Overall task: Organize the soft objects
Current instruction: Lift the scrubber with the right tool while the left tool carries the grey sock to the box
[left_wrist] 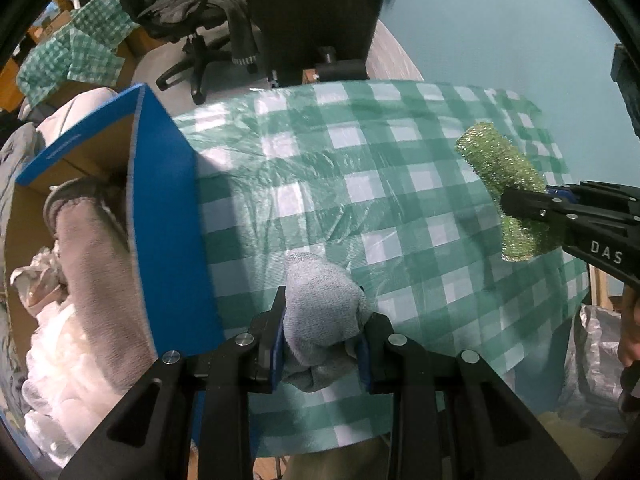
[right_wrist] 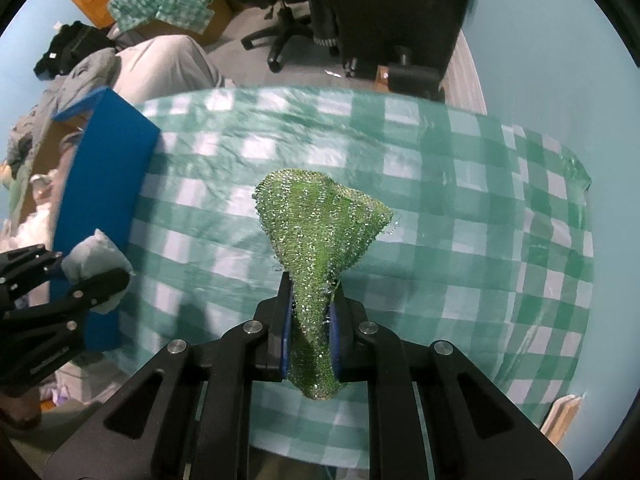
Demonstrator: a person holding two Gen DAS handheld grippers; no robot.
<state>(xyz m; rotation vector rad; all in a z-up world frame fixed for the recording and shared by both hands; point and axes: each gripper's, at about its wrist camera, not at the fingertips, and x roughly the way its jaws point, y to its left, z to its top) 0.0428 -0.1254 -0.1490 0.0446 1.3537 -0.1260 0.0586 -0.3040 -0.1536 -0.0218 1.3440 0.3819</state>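
My left gripper [left_wrist: 323, 300] is shut on a bunched pale grey-blue cloth [left_wrist: 320, 304], lifted above the green checked tablecloth [left_wrist: 320, 168], just right of the blue box's wall [left_wrist: 168, 208]. My right gripper [right_wrist: 310, 284] is shut on a glittery green scrubber cloth [right_wrist: 320, 224], which fans out beyond the fingertips above the tablecloth [right_wrist: 460, 208]. In the left wrist view the right gripper [left_wrist: 520, 200] shows at the right edge with the green scrubber cloth [left_wrist: 496, 168] pinched. In the right wrist view the left gripper [right_wrist: 100, 276] shows at the left, holding the pale cloth [right_wrist: 96, 256] by the blue box [right_wrist: 100, 184].
The blue cardboard box [left_wrist: 80, 152] stands open at the table's left end, holding a beige towel [left_wrist: 92, 264] and white soft items [left_wrist: 60, 360]. Beyond the table are an office chair [left_wrist: 200, 40], a dark upright panel [left_wrist: 312, 16] and checked cloth piles [left_wrist: 76, 56].
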